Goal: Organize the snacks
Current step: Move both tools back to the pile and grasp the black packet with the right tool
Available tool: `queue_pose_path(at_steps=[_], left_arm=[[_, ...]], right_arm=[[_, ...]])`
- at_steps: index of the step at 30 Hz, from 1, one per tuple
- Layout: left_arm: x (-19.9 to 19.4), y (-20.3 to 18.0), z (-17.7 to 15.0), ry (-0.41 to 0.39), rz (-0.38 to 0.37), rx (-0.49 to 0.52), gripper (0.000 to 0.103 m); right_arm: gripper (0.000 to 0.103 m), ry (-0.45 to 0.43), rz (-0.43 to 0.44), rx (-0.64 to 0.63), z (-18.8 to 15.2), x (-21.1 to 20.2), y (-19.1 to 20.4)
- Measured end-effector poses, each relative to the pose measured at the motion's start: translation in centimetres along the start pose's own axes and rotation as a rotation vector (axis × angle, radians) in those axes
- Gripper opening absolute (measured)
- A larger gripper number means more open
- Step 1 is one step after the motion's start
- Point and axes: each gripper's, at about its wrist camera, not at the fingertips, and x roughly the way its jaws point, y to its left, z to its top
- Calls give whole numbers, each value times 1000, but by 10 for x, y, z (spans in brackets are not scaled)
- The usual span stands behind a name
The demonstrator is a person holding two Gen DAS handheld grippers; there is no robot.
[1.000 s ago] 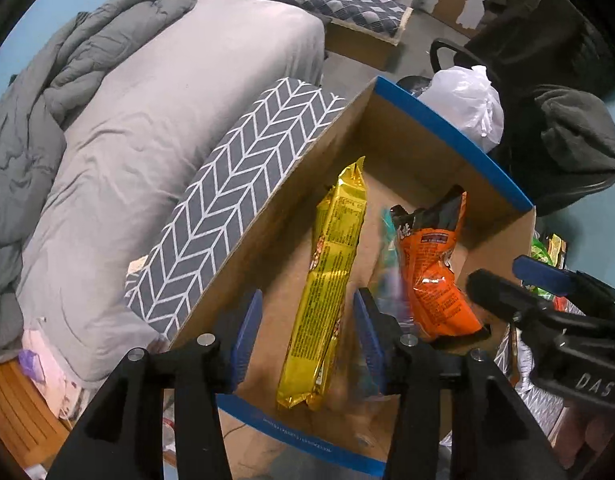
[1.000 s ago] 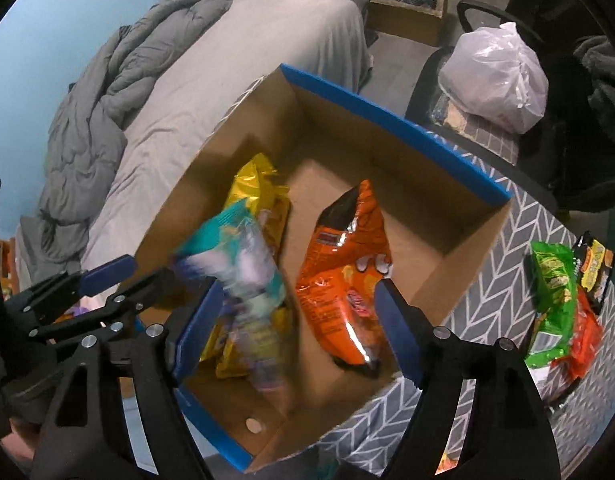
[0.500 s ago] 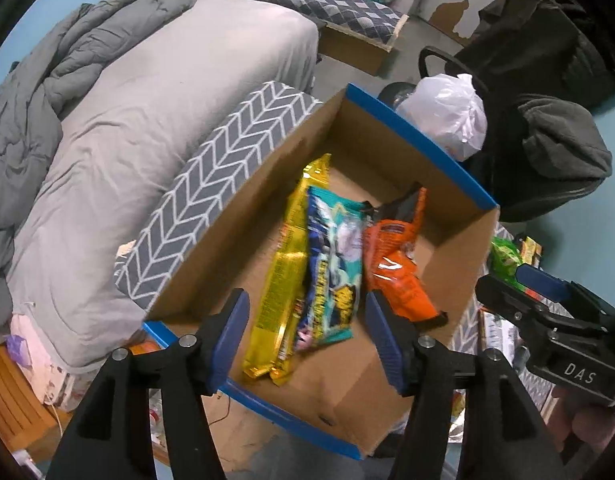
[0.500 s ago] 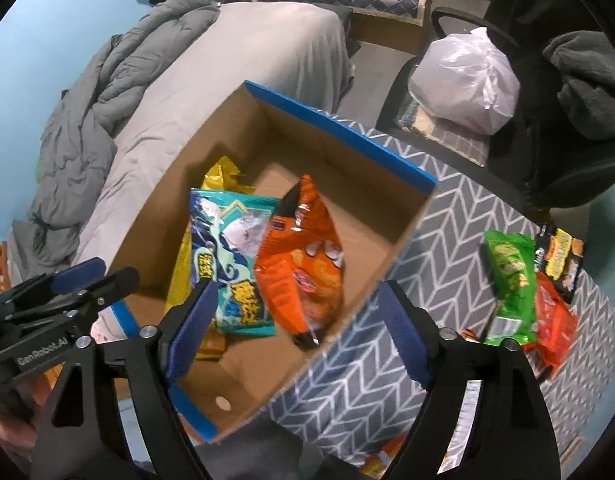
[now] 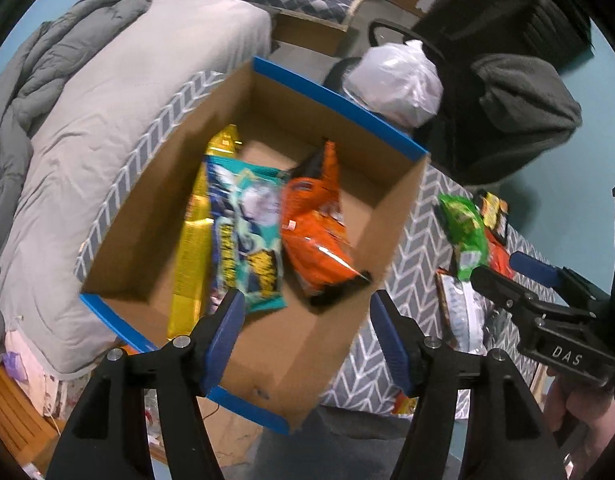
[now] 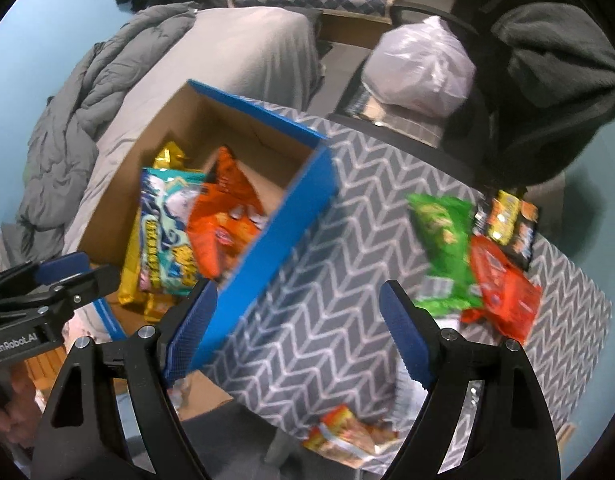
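While both grippers hang above the table (image 6: 331,280), the left gripper (image 5: 307,340) has its jaws apart after just widening, nothing btwn them. Right gripper (image 6: 297,336) also spread, empty. Cardboard box (image 5: 139,200) holds yellow pack (image 5: 191,248), teal bag (image 5: 247,224) & orange bag (image 5: 315,236). Green bag (image 6: 443,244), red bag (image 6: 503,288) lie on the cloth, right of the box.

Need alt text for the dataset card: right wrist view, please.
Open right gripper hangs empty over a chevron-patterned table. A cardboard box at left holds yellow, teal and orange snack bags; green and red bags lie loose at right.
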Motion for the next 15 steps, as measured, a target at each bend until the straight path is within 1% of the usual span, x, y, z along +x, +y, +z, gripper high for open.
queue_pose_path(at_steps=[7, 9, 15], left_arm=[[4, -38, -6, 19, -10, 65, 66], [5, -47, -8, 23, -13, 81, 70], [12, -81, -13, 42, -14, 140, 71]], right_arm=[[84, -8, -24, 56, -25, -16, -50], [84, -10, -29, 71, -32, -21, -65], [85, -5, -42, 98, -51, -29, -103]])
